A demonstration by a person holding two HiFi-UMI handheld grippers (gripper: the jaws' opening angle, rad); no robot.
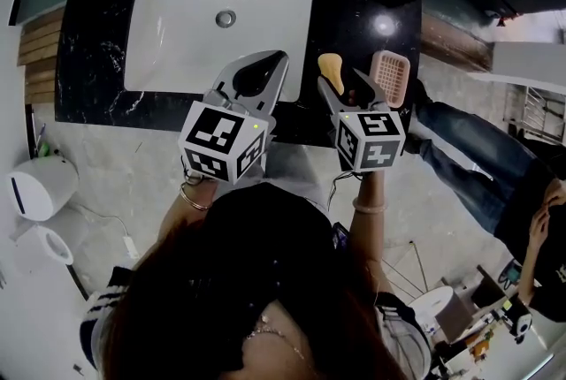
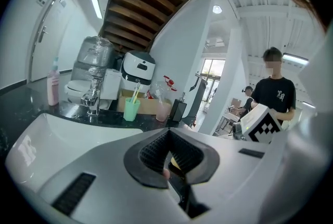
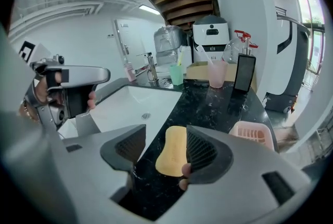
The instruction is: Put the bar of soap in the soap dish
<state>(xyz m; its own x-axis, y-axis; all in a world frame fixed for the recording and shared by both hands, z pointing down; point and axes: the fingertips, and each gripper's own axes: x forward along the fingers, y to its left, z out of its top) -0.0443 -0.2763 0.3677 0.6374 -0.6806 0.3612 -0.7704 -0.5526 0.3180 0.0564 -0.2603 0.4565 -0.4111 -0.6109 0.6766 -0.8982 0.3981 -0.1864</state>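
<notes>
On the black bench [image 1: 354, 25], between the white sink [image 1: 177, 42] and the pink soap dish [image 1: 390, 73], lay the bar of soap [image 1: 331, 66]. It was flat on the stone, apart from the dish, which was just to its right. The soap was pale yellow-orange and smooth, with rounded ends and a narrower middle. In the right gripper view I saw it in the gap of my right tongs [image 3: 164, 152], nearer to the right pad. These tongs stood wide apart and did not grip it. The dish had slats and nothing lay in it. My left tongs [image 2: 169, 152] were closed together and empty, above the front edge of the sink.
</notes>
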